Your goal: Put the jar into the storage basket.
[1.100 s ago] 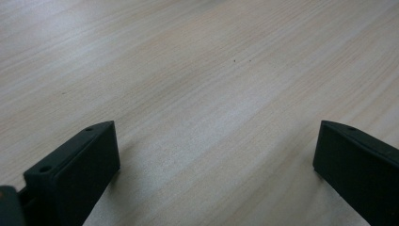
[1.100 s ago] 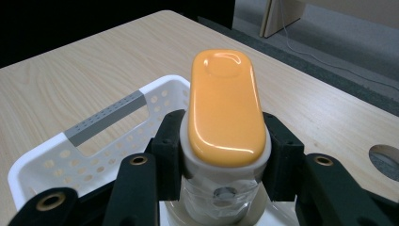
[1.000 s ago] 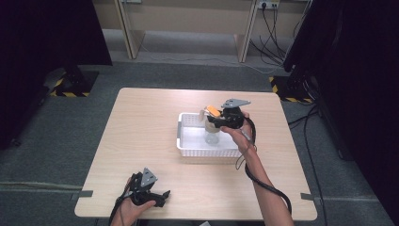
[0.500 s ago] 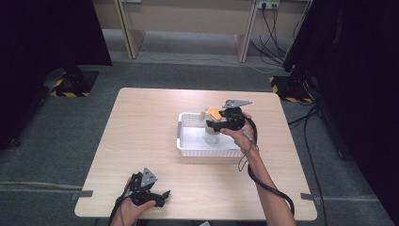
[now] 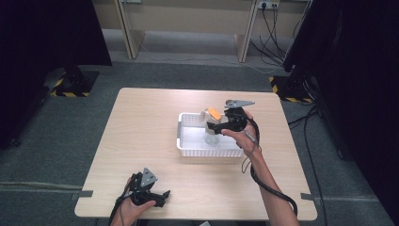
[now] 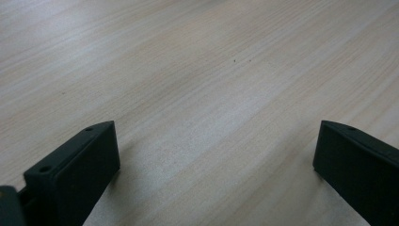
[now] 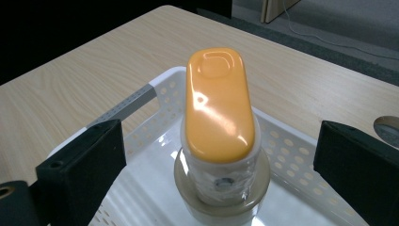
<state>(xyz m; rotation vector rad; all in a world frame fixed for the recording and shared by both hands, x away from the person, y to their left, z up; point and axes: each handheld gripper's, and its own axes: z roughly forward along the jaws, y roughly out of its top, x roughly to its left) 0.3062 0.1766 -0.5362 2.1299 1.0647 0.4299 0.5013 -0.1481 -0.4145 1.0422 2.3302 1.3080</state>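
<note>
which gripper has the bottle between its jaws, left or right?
The right gripper: its jaws, just opened, stand wide either side of the orange-capped bottle upright in the white basket, not pressing it. The left gripper is open over bare table.

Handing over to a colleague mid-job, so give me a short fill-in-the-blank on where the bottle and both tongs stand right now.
1. The bottle stands upright inside the white ____.
2. The bottle's cap is ____ in colour.
3. The right tongs have just been opening; their jaws stand ____ on either side of the bottle.
4. The left tongs are open over bare ____.

Missing words: basket; orange; apart; table
</note>
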